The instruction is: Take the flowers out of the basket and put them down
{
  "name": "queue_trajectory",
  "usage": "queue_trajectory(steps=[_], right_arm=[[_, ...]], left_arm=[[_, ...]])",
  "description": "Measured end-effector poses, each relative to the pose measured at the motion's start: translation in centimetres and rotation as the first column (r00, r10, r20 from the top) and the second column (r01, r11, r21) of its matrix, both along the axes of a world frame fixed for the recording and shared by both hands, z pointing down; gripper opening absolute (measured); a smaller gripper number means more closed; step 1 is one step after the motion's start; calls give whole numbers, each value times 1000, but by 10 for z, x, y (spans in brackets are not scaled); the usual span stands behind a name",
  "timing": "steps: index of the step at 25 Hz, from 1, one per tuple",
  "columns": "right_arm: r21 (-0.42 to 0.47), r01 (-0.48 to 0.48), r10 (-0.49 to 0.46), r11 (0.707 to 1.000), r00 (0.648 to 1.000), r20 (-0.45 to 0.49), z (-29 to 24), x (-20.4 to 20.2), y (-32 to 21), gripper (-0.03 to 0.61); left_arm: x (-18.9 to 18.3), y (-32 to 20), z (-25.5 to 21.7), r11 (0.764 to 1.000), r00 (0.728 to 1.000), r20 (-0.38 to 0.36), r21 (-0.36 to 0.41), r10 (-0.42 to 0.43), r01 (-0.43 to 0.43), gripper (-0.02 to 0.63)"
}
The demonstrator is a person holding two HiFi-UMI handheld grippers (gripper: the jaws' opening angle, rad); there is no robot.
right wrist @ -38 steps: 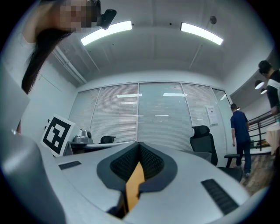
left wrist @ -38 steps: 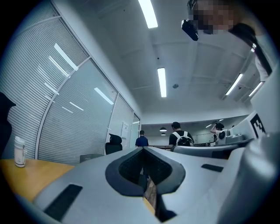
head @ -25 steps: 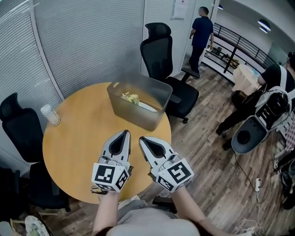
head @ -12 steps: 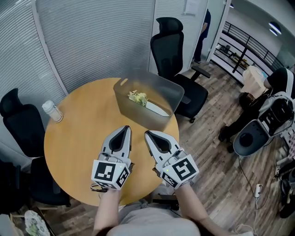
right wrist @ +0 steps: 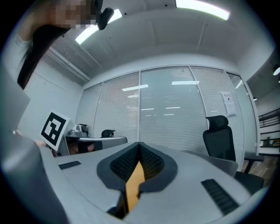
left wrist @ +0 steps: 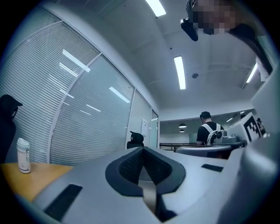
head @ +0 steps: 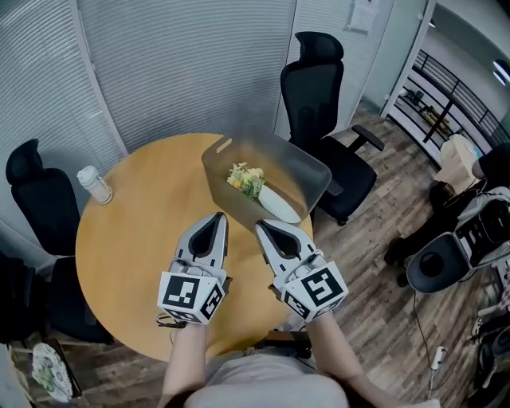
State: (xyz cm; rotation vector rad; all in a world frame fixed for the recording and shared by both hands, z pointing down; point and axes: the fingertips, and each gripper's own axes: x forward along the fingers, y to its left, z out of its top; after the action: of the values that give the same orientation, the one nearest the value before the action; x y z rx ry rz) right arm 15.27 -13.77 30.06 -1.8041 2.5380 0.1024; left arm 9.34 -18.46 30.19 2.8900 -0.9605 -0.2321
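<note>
While the flowers [head: 246, 178] lie in the grey basket [head: 307, 167] on the round table [head: 127, 239], the left gripper [head: 217, 218] and right gripper [head: 262, 225] are held side by side near it. Both pairs of jaws are pressed together, and nothing is gripped.

No legible text; wall notice [head: 362, 13] too small

head: steeply down over table [head: 119, 239] | gripper views: level, low | shared: black chair [head: 315, 96]
</note>
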Motion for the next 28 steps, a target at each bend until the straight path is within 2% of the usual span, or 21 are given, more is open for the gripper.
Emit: queue_trajectory(steps=[7,15,21,25,28], right_arm=[[-27,37,-37,999,999,-18,5,40,-31,23],[-103,87,-93,991,994,-58,19,79,-76,23],[-198,119,-140,973,985,-96,35,95,-108,23],[-265,134,-170,955,978,-118,45,101,-131,23],[-302,142,-190,943,972,-136,51,105,-145,23]], left_arm=[[32,-24,5,999,999,22,5,-44,44,5],[47,-49,16,994,993,53,-20,-109,110,5],[48,-62,28,988,988,58,-49,-141,144,5],[49,-72,30,987,989,40,-63,-142,145,5],[53,-78,32,987,988,53,-60,-144,147,5]])
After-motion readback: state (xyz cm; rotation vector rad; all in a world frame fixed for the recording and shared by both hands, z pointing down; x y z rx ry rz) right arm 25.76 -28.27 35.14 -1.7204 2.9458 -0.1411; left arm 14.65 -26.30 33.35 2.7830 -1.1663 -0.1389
